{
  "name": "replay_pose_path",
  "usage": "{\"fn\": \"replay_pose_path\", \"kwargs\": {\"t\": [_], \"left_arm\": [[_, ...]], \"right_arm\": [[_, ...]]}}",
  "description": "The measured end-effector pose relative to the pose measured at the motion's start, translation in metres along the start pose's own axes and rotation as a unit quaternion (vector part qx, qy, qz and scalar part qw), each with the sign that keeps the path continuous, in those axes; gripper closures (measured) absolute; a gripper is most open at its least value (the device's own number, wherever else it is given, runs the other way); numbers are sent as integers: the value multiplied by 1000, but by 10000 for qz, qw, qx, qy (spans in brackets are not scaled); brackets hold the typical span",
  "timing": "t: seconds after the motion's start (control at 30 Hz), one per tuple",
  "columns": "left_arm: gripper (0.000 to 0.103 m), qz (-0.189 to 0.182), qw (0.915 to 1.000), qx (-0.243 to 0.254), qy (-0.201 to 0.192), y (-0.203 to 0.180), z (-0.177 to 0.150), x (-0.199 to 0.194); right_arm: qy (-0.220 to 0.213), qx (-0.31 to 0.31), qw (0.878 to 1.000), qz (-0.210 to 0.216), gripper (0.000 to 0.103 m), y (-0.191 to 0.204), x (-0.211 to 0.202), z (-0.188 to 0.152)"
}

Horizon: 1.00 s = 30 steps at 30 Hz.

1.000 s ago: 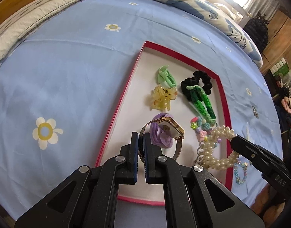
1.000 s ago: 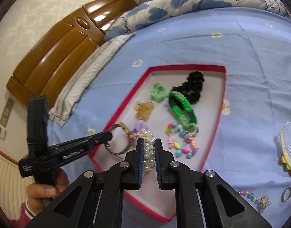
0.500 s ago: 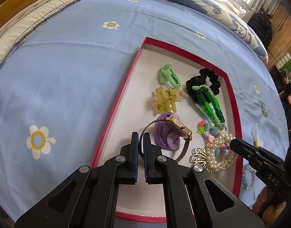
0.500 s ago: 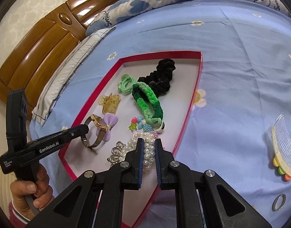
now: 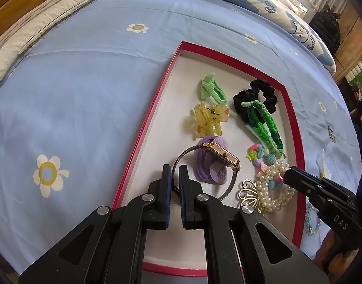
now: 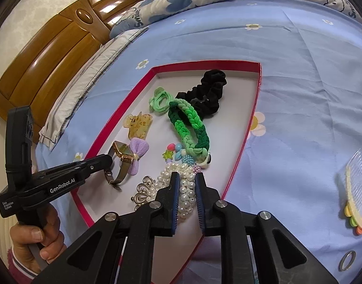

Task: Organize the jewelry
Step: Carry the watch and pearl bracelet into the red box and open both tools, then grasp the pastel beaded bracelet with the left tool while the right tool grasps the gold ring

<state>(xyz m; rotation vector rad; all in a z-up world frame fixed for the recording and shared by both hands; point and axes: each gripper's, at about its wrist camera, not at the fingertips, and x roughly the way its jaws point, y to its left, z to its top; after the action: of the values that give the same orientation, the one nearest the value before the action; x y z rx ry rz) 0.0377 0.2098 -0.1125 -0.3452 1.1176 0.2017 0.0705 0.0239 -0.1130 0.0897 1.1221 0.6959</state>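
While tilted downward, left claw (image 5: 173,177) pinching watch strap (image 5: 175,169), right claw (image 6: 187,184) opening around pearls (image 6: 184,189).

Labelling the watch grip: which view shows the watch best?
Left wrist view. The watch sits centred and large, gold case tilted over the purple bow, its band running between the left hand-held gripper. The right wrist view shows the watch smaller, at the tray's left edge, band partly hidden by that gripper.

A wooden headboard (image 6: 50,54) stands behind the pillow (image 6: 86,75) on the flowered blue sheet (image 5: 86,82).
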Motion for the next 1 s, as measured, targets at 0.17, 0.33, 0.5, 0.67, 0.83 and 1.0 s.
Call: {"fn": "replay_pose_path", "kwargs": {"t": [0.17, 0.33, 0.5, 0.67, 0.83, 1.0], "left_arm": [[78, 37, 10000, 27, -73, -1, -2, -10], [73, -20, 9998, 71, -192, -6, -3, -25], [67, -154, 9994, 149, -289, -17, -8, -40], [67, -290, 9985, 323, -322, -37, -15, -49], [67, -430, 9972, 521, -326, -60, -21, -55], [67, -539, 9955, 714, -310, -79, -27, -58]], "right_arm": [[-87, 59, 9999, 101, 74, 1, -9, -2], [-244, 103, 9996, 114, 65, -1, -29, -7], [-441, 287, 9986, 84, 61, -16, -56, -18], [-667, 606, 9959, -85, 61, -44, -86, -33], [-804, 923, 9921, -267, 59, -70, -109, -48], [-878, 1202, 9880, -415, 59, -95, -126, -67]]}}
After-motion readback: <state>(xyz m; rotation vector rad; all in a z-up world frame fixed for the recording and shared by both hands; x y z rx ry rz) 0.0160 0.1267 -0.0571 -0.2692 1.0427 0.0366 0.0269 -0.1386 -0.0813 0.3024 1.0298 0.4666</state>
